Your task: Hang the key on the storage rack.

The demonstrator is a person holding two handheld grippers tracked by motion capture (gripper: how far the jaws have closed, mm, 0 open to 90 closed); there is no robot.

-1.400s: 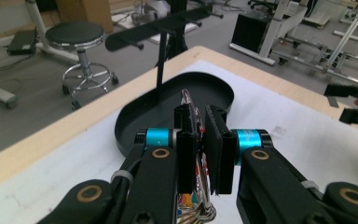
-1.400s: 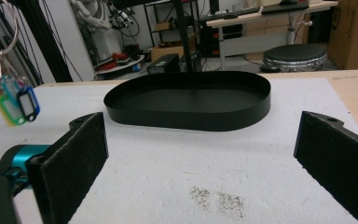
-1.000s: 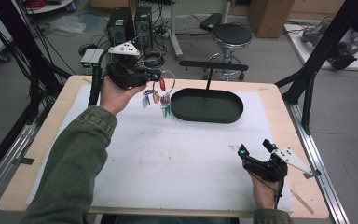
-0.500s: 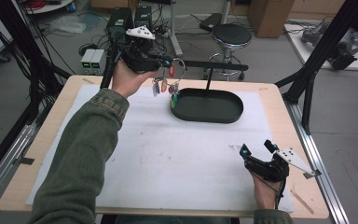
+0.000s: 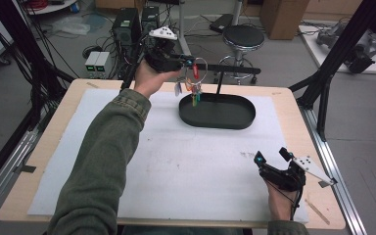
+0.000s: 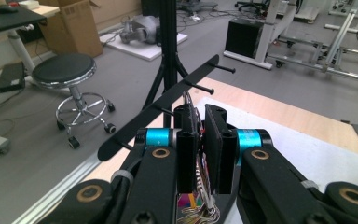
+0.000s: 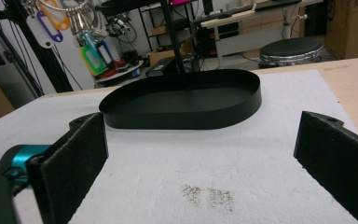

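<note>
Nearest me, my right gripper (image 5: 273,157) rests low at the near right of the white mat (image 5: 186,171), its jaws spread wide with nothing between them. In the right gripper view the two padded jaws stand far apart at the frame's edges, both cut off by the border, and a small dark speckle (image 7: 207,196) marks the mat between them; I cannot tell what it is.

Past the middle of the mat sits one black oval tray (image 5: 247,115), shallow-walled. I cannot make out anything lying inside it.

Farther back, my left gripper (image 5: 190,62) is raised above the tray's far left end, jaws nearly together and clamped on the wire ring of one key bunch (image 5: 194,84). The bunch hangs below the jaws, over the tray's left rim. Its coloured tags overlap, so I cannot count them; in the left gripper view the jaws hide most of the bunch.

Just beyond the gripper stands one black rack (image 6: 168,107) with short pegs along its bar; I count four pegs, the nearest partly hidden by the jaws.
</note>
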